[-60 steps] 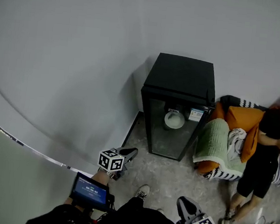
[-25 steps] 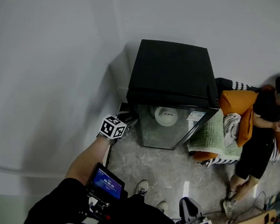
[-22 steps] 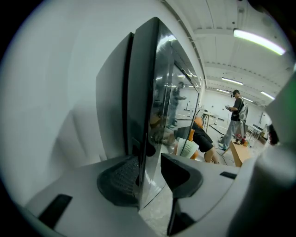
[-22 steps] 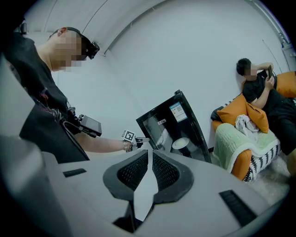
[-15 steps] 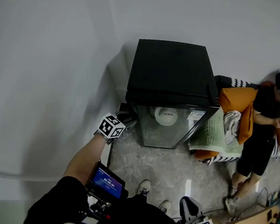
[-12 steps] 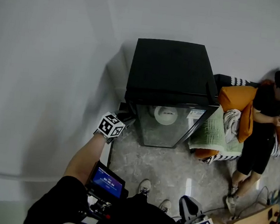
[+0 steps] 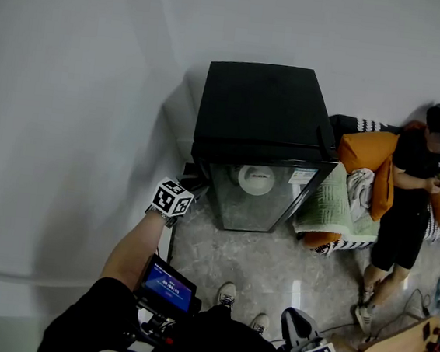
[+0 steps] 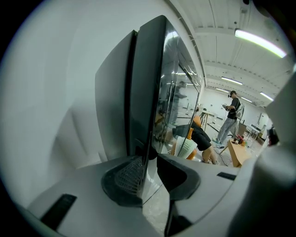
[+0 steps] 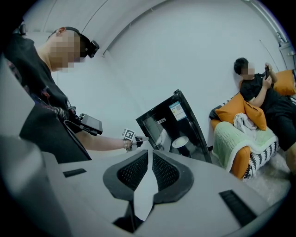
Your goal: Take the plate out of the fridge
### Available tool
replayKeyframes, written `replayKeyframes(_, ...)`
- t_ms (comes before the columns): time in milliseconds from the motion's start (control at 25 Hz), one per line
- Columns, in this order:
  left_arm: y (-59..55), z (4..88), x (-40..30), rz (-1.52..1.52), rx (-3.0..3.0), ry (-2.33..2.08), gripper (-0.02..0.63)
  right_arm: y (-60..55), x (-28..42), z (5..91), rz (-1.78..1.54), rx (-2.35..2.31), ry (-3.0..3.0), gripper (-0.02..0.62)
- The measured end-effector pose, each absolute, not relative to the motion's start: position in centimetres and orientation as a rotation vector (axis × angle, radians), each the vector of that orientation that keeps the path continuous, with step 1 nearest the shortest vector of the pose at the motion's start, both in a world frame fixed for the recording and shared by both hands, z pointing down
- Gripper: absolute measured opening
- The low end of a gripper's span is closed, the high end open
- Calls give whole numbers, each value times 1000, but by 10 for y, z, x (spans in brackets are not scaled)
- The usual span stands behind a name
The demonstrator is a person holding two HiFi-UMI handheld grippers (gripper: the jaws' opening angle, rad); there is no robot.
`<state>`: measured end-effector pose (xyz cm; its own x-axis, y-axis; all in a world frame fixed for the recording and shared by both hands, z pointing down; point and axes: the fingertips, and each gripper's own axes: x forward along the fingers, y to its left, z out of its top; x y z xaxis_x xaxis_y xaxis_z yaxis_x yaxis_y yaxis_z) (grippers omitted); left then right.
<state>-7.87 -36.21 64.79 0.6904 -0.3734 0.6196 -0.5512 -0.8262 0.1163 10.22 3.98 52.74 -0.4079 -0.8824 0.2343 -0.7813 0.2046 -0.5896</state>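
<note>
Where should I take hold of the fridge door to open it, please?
Pinch the fridge door by its left vertical edge, coming from the left: that thin edge stands free of the cabinet, and the glass front shows no handle.

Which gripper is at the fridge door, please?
The left gripper, its fingers just closing around the door edge; the right gripper hangs back, shut.

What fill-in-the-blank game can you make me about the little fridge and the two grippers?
1. The fridge is coloured ____.
2. Through its glass door you can see a white ____.
3. The right gripper has its jaws ____.
4. Between the jaws of the left gripper stands the door's ____.

Missing words: black; plate; shut; edge.

The left gripper's jaws have just been closing around that edge. Whether they press it yet is unclear.
</note>
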Motion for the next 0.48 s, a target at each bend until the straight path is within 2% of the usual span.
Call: replayKeyframes(480, -361, 647, -78, 844, 2582, -759, 100, 37, 101, 527, -963, -1594, 2309, 15)
